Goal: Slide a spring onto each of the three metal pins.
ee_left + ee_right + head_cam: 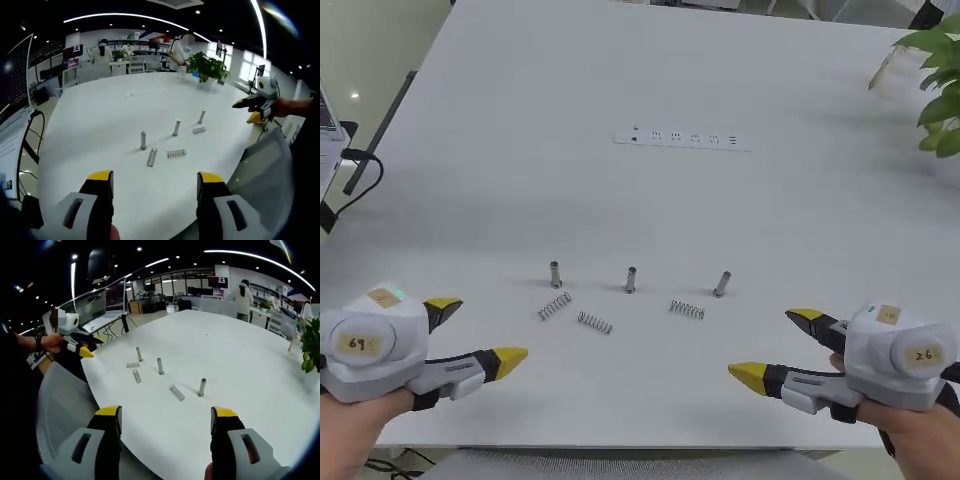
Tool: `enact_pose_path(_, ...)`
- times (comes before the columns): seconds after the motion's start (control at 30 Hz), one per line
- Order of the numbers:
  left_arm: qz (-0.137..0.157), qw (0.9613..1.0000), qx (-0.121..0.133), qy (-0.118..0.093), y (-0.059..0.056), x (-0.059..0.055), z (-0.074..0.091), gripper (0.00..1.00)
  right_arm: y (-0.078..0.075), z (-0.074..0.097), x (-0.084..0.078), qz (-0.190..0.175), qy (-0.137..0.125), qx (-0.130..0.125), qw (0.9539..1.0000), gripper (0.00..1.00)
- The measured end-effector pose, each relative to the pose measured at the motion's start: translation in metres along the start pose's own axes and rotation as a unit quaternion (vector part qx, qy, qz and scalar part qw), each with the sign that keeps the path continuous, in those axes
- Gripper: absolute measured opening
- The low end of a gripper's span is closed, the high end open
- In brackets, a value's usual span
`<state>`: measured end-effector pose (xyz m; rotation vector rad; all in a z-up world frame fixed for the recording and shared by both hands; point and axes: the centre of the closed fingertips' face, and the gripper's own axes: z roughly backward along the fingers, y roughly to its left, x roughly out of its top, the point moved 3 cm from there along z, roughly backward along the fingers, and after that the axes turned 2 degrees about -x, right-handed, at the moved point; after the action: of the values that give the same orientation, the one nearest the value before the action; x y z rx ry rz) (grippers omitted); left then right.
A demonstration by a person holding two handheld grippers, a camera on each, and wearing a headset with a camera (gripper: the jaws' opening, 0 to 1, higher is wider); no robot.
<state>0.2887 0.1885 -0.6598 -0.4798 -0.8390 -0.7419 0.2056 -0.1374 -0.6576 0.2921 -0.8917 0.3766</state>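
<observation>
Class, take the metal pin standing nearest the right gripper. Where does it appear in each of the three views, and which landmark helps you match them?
Head view: the pin is the rightmost of the three, right of centre.
Left gripper view: it is the farthest pin, right of centre.
Right gripper view: it is the nearest pin, right of centre.
Shared landmark: the potted plant, on that pin's side.

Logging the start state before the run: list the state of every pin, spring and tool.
Left pin: upright, bare.
Middle pin: upright, bare.
Right pin: upright, bare.
Left spring: lying flat, on no pin.
Middle spring: lying flat, on no pin.
Right spring: lying flat, on no pin.
Left tool: open, empty.
Right tool: open, empty.
</observation>
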Motion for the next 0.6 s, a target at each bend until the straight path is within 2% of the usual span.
enact_pose_path(0.07, 0.009, 0.9999, -0.013, -0.004, -0.0038, -0.0007, 0.0013, 0.67, 0.0007, -0.0009, -0.0004, 0.001, 0.001, 0.002, 1.0, 0.71)
enact_pose_path(0.2, 0.01, 0.9999, -0.01, 0.0, -0.0049, -0.0039, 0.0027, 0.7, 0.0017, -0.0017, -0.0015, 0.003, 0.004, 0.003, 1.0, 0.72)
enact_pose_path(0.43, 0.007, 1.0, -0.006, 0.003, -0.0055, -0.0056, 0.0015, 0.69, 0.0022, -0.0008, -0.0045, 0.0, 0.005, 0.004, 1.0, 0.72)
enact_pose_path(0.6, 0.005, 0.9999, -0.016, 0.003, -0.0093, -0.004, -0.0028, 0.7, 0.0022, 0.0, -0.0059, -0.002, 0.007, 0.002, 1.0, 0.72)
